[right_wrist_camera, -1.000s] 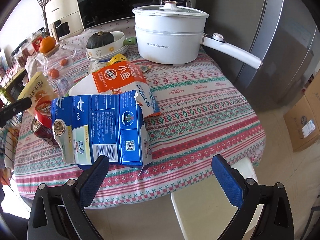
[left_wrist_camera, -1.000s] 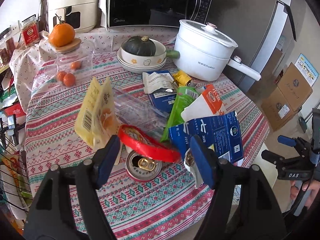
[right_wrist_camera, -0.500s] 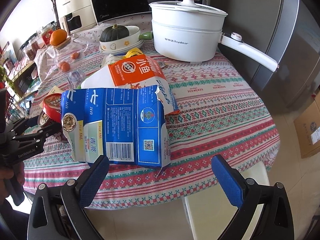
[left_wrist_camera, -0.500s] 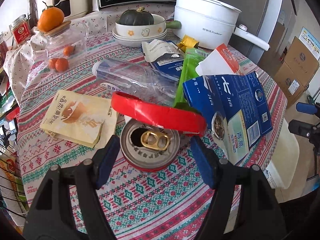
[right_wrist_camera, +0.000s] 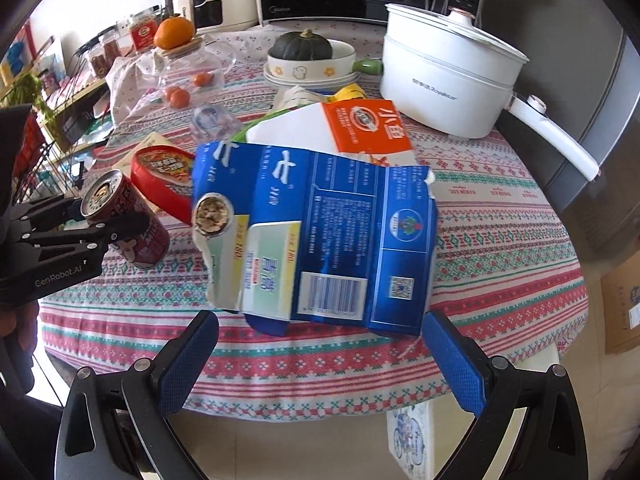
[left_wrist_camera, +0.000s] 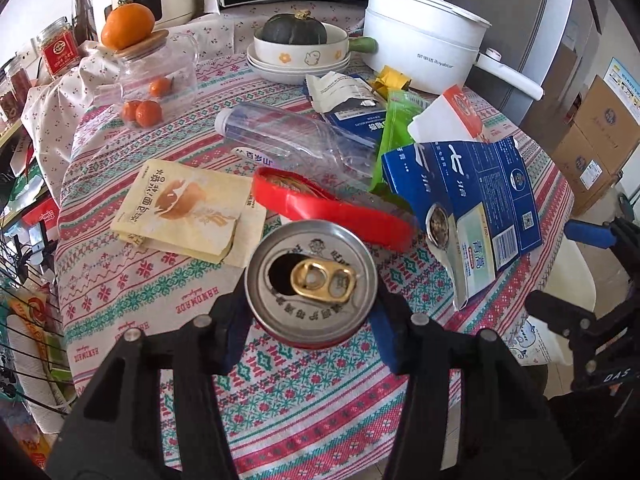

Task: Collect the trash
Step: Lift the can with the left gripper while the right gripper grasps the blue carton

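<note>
Left gripper [left_wrist_camera: 310,328] is closing around the can [left_wrist_camera: 311,280]; right gripper [right_wrist_camera: 320,360] gapes empty; next, lift it.

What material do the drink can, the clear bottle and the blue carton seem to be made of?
Drink can: metal, probably aluminium; dull silver top with a gold pull tab.
Clear bottle: thin transparent plastic, glossy and crumpled.
Blue carton: printed paperboard, slightly glossy, flattened, with torn white edges.

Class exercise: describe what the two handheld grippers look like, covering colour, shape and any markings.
Both are black, angular metal frames with silver rivets and blue ribbed finger pads. The left gripper bears white "GenRobot.AI" lettering on its side; the right gripper shows "DAS" in the left wrist view.
</note>
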`<state>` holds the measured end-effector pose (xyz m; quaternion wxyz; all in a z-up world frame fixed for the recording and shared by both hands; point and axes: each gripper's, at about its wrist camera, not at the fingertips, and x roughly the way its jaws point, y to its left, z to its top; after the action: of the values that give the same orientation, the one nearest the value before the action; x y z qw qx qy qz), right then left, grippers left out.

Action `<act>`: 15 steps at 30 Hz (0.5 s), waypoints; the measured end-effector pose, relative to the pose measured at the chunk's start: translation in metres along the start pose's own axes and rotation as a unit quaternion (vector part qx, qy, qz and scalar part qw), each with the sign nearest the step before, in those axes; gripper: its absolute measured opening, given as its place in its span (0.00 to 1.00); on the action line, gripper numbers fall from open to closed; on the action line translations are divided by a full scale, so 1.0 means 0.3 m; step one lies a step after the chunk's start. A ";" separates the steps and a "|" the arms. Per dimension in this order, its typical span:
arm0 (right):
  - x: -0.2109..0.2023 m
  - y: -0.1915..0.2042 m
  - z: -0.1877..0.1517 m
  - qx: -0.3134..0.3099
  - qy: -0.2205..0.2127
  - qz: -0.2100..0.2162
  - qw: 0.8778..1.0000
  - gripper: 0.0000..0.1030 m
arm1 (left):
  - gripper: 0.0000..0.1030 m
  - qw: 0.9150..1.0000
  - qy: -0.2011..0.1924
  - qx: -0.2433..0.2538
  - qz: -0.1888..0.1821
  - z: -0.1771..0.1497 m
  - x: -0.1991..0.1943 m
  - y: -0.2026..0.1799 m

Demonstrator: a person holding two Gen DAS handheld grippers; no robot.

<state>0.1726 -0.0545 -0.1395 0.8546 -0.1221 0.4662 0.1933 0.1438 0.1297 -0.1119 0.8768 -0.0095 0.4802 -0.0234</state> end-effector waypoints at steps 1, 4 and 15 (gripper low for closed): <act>0.014 0.030 -0.002 -0.005 0.002 -0.001 1.000 0.99 | 0.53 1.000 -0.001 -0.001 0.002 -0.009 -0.016 0.008; 0.059 0.115 -0.005 -0.024 0.004 -0.010 1.000 0.97 | 0.53 1.000 -0.010 -0.001 0.005 -0.033 -0.063 0.037; 0.215 0.239 0.026 -0.045 -0.012 -0.124 0.991 0.51 | 0.53 0.999 -0.025 -0.026 0.015 -0.095 -0.159 0.164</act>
<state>0.1783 0.0268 -0.1917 0.8712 -0.2152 0.4278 0.1081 0.0957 0.1814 -0.0889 0.8880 -0.0259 0.4591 0.0031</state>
